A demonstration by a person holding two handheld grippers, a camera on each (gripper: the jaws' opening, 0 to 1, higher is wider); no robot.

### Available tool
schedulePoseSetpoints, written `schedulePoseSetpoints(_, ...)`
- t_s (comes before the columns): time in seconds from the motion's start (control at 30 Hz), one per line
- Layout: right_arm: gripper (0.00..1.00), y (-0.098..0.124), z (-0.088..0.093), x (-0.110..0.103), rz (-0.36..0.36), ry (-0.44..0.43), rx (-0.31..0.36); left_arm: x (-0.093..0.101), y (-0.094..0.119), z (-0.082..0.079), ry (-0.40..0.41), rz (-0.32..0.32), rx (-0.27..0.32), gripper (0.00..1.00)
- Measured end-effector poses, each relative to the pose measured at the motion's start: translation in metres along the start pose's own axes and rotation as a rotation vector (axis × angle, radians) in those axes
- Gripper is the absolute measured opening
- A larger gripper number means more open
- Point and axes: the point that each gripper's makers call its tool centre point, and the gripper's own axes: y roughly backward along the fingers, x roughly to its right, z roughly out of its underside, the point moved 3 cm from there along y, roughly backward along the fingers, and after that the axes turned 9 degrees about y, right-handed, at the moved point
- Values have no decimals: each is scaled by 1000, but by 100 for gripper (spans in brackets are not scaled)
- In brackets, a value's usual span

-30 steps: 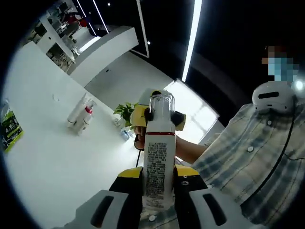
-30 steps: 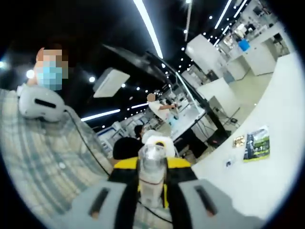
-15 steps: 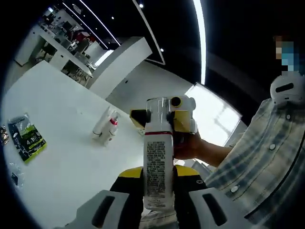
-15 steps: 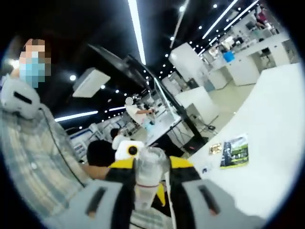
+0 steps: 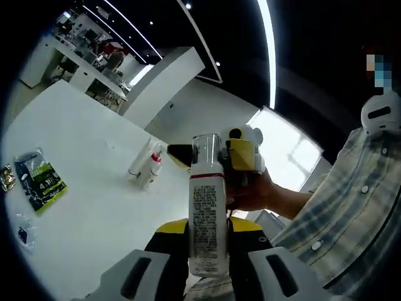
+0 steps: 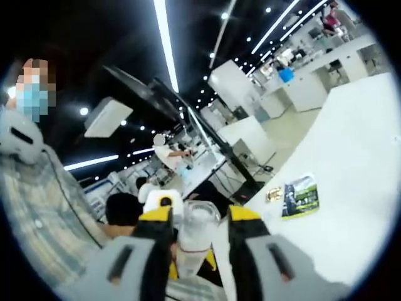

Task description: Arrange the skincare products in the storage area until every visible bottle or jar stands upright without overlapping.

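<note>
Between your left tongs sits a white bottle with a red band and a clear cap, printed label facing the camera; the yellow-and-black jaws press its lower body from both sides, so it is gripped and held up off the white bench. At the bottle's cap end, in the left gripper view, your right tongs come in from the right with your hand behind them, touching or very near the cap.

From the right gripper view, the clear cap of that bottle stands between the jaws of your right tongs. The gap looks a little wider than the cap, and I cannot tell whether they are clamping it.

Farther back on the bench, two small bottles stand close together, one with a red cap. A green-and-black packet lies flat well apart from them near the edge, with a smaller item just beside it. The same packet lies flat in the right gripper view.
</note>
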Motion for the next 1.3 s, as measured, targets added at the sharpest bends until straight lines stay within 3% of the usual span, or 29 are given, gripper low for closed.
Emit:
schedulePoseSetpoints(0.23, 34, 7, 2, 3, 29, -21, 13, -11, 1, -6, 2, -32, 30, 22)
schedulePoseSetpoints(0.43, 30, 3, 23, 6, 69, -119, -15, -26, 2, -16, -124, -176, 59, 22)
schedulePoseSetpoints(0.53, 27, -4, 36, 2, 87, -121, -55, -30, 0, -20, -193, -251, 48, 22)
schedulePoseSetpoints(0.73, 21, -6, 49, 16, 206, -172, -80, -41, -3, -19, -317, -417, 6, 22)
schedulePoseSetpoints(0.83, 21, -6, 52, 16, 220, -185, -88, -44, -4, -16, -392, -468, -35, 22)
schedulePoseSetpoints(1.0, 20, -6, 55, 16, 241, -194, -92, -46, -2, -15, -486, -502, -72, 22)
schedulePoseSetpoints(1.3, 19, -11, 56, 20, 276, -220, -80, -52, 0, -19, -565, -552, -97, 22)
